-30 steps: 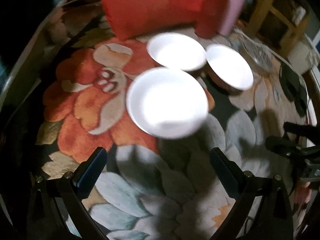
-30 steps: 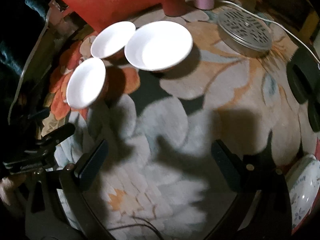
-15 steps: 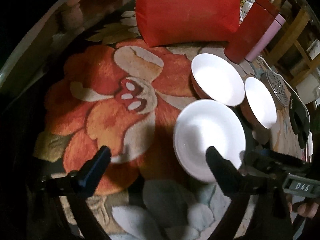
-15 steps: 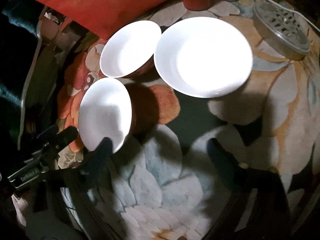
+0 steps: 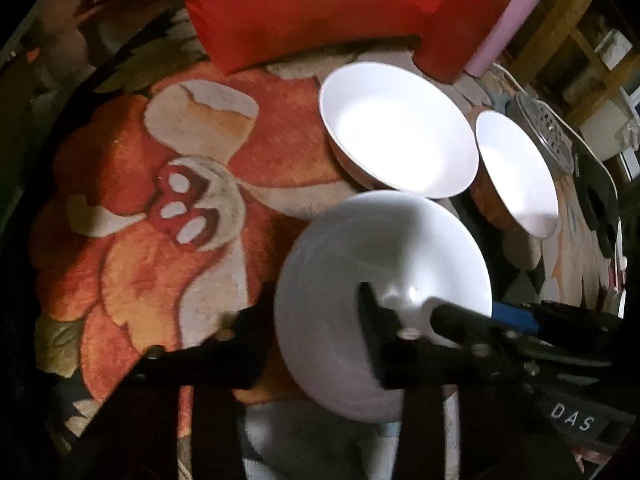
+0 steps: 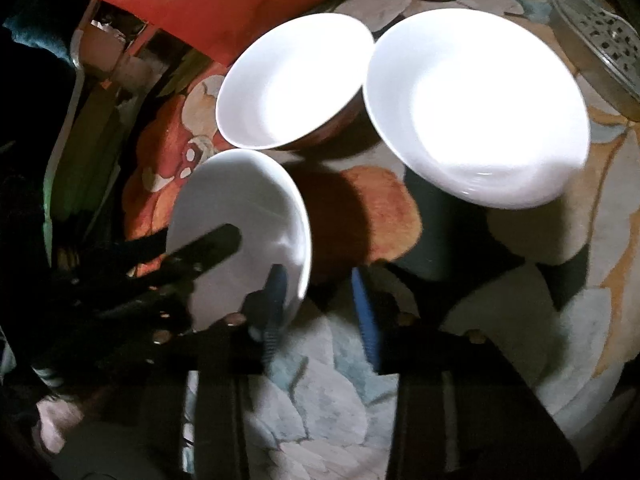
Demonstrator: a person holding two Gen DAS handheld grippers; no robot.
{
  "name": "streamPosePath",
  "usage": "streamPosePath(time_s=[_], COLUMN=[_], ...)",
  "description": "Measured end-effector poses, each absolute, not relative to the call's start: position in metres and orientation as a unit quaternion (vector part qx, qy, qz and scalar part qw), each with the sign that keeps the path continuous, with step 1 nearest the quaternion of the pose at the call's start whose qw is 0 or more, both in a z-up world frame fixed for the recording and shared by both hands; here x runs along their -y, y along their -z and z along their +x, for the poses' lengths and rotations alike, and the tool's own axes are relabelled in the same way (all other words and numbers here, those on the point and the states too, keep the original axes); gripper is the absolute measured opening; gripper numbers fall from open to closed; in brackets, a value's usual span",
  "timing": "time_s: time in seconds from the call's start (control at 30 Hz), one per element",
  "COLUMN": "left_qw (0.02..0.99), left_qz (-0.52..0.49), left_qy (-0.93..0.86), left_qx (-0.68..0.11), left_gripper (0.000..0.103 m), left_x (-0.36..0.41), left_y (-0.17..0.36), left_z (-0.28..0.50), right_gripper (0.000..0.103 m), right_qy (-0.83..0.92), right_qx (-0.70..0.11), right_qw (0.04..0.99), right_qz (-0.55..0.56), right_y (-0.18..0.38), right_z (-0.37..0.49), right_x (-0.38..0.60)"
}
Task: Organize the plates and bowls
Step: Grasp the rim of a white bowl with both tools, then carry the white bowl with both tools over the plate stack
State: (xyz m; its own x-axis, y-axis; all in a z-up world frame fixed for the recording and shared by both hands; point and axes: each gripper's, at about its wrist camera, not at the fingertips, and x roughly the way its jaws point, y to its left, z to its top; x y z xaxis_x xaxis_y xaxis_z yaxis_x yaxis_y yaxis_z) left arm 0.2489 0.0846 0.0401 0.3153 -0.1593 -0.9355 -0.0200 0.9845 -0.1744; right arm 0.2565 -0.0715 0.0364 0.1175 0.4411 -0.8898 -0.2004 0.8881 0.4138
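Three white bowls stand on a flowered rug. The nearest bowl point(image 5: 380, 280) point(image 6: 240, 216) sits tilted between both grippers. My left gripper point(image 5: 312, 312) straddles its near rim, one finger inside point(image 5: 372, 312) and one outside point(image 5: 248, 320), closing on it. My right gripper point(image 6: 320, 280) straddles its right rim, with its left finger point(image 6: 276, 288) inside the bowl and its right finger point(image 6: 364, 300) outside. A second bowl point(image 5: 400, 128) point(image 6: 292, 80) and a third bowl point(image 5: 516, 172) point(image 6: 476, 104) stand behind.
A red cushion point(image 5: 308, 8) lies at the back of the rug point(image 5: 140, 200). A red tumbler point(image 5: 468, 28) and a pink one point(image 5: 504, 20) stand beside it. A perforated metal lid point(image 6: 596, 44) and black items point(image 5: 600, 196) lie at the right.
Both grippers moved forward onto the nearest bowl and narrowed around its rim from opposite sides. The bowl now looks tilted.
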Motion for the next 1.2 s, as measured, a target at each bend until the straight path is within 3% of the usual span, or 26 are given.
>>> streamPosePath(time_s=[0.1, 0.13, 0.57, 1.2], left_qw=[0.805, 0.803, 0.804, 0.811], left_qz=[-0.08, -0.085, -0.067, 0.014], left_qy=[0.048, 0.049, 0.081, 0.177], left_qx=[-0.586, -0.588, -0.585, -0.557], left_gripper=[0.019, 0.016, 0.013, 0.013], left_x=[-0.087, -0.089, -0.057, 0.109], left_y=[-0.038, -0.037, -0.065, -0.143], left_z=[0.248, 0.248, 0.218, 0.178], right_gripper=[0.011, 0.011, 0.009, 0.011], right_qy=[-0.218, -0.214, -0.22, -0.166], right_qx=[-0.633, -0.634, -0.633, -0.609], right_qw=[0.736, 0.736, 0.737, 0.771], right_qz=[0.102, 0.098, 0.086, 0.087], right_y=[-0.032, -0.032, -0.053, -0.136], right_z=[0.261, 0.262, 0.237, 0.177], right_x=[0.064, 0.062, 0.094, 0.239])
